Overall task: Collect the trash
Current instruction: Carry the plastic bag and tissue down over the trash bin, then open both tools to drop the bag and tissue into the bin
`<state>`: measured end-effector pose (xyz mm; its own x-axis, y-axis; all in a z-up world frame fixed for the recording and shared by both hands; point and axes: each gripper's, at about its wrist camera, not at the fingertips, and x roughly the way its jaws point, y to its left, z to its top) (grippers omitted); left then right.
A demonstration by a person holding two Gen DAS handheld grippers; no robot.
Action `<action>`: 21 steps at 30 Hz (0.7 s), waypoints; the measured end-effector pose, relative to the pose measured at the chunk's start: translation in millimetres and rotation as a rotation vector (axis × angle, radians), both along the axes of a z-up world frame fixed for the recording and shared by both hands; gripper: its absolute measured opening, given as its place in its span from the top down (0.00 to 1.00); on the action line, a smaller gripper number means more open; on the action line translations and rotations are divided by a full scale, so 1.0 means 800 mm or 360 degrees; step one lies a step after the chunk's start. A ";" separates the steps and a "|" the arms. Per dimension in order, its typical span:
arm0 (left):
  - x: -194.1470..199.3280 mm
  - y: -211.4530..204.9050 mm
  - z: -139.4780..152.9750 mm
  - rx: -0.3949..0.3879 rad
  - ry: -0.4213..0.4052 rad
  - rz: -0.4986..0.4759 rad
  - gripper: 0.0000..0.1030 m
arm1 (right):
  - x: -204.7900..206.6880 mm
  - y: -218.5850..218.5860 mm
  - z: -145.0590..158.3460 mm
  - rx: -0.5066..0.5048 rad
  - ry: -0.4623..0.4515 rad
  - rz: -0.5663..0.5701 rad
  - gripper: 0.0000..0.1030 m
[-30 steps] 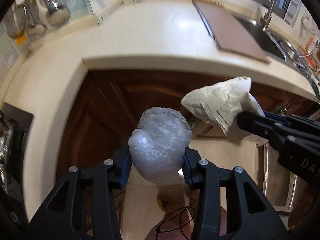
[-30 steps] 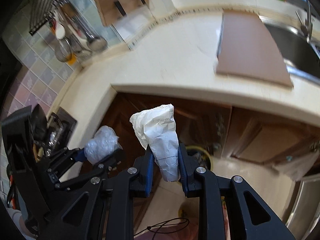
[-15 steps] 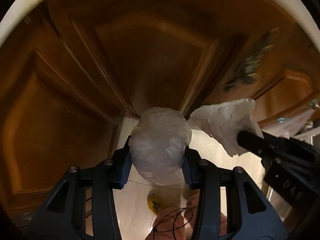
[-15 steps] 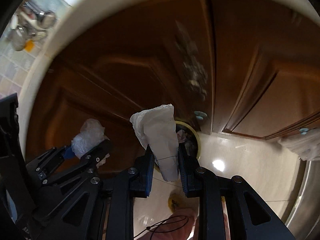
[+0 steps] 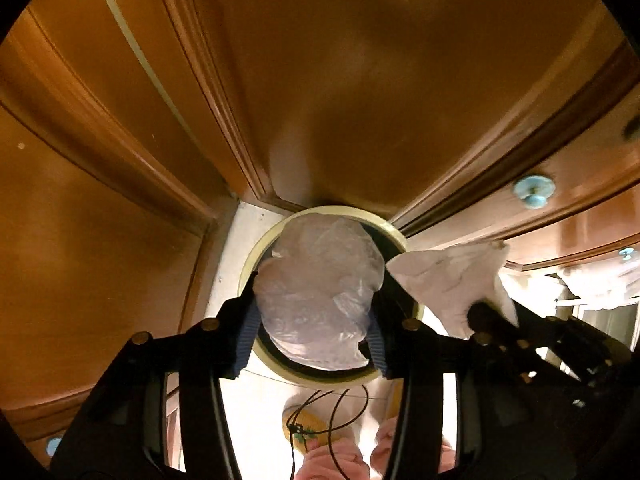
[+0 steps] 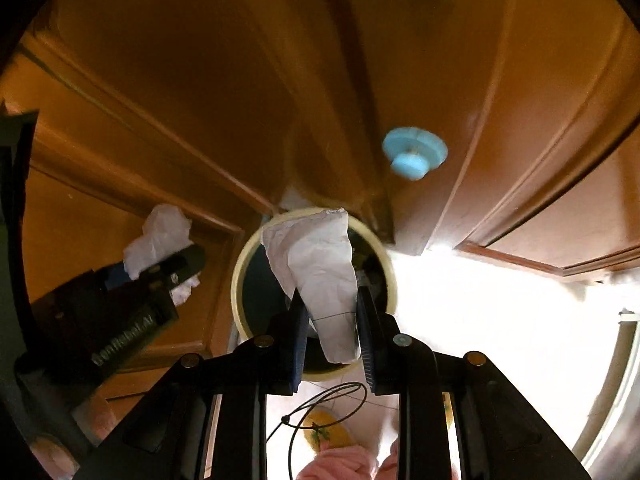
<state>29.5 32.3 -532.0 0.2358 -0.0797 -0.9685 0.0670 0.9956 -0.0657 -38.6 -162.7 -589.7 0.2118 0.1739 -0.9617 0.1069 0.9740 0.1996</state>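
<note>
So, my left gripper (image 5: 314,312) points almost straight down and has a crumpled clear plastic bag (image 5: 316,280) sitting between its blue pads (image 5: 247,328). The jaws have just been opening, so the squeeze is loosening, but the wad fills the gap and touches both pads, so I'd call it grasped, only just. Right below it is the round trash bin, cream rim (image 5: 256,256) and dark inside, and the bag hangs over the left-hand part of that opening. Beyond the fingertips there's nothing but brown wooden cabinet doors (image 5: 360,80).

Moving right: my right gripper (image 6: 330,320) is just beside the left one, also aimed steeply down. It's clenched on a crumpled wad of white paper (image 6: 320,264), with the pads pinching the lower end and the rest sticking out past the fingertips. From its own camera the paper sits over the middle of the bin's mouth. Up and to the right of that fingertip there's a light blue knob (image 6: 414,152) on a cabinet door, and further right a bright pale floor (image 6: 480,320). A thin black cable loop (image 6: 320,400) dangles under the fingers.
</note>
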 end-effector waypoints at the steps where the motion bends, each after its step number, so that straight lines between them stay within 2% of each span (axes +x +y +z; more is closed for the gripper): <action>1: -0.003 0.001 -0.006 -0.0005 0.0006 0.0000 0.52 | 0.001 0.003 -0.009 -0.0004 0.0001 0.0016 0.78; 5: -0.007 0.009 -0.026 -0.0005 0.0040 0.0029 0.39 | 0.008 0.015 -0.038 0.0010 0.0029 0.0062 0.75; 7: -0.012 0.013 -0.032 0.0006 0.0042 0.0046 0.19 | 0.014 0.021 -0.048 0.0021 0.0048 0.0078 0.69; 8: -0.014 0.015 -0.033 0.0007 0.0044 0.0053 0.15 | 0.015 0.022 -0.050 0.0024 0.0050 0.0082 0.65; 11: -0.018 0.021 -0.036 0.0010 0.0049 0.0065 0.13 | 0.015 0.024 -0.053 0.0015 0.0050 0.0093 0.57; 14: -0.016 0.022 -0.044 0.0016 0.0049 0.0058 0.12 | 0.022 0.031 -0.053 0.0000 0.0041 0.0115 0.57; 21: -0.013 0.019 -0.038 -0.0015 0.0056 0.0072 0.11 | 0.013 0.025 -0.052 -0.0005 0.0060 0.0083 0.57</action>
<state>19.0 47.5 -562.1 0.2052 -0.0791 -0.9755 0.0194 0.9969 -0.0767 -28.1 -142.8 -631.1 0.1662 0.1809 -0.9694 0.0631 0.9791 0.1935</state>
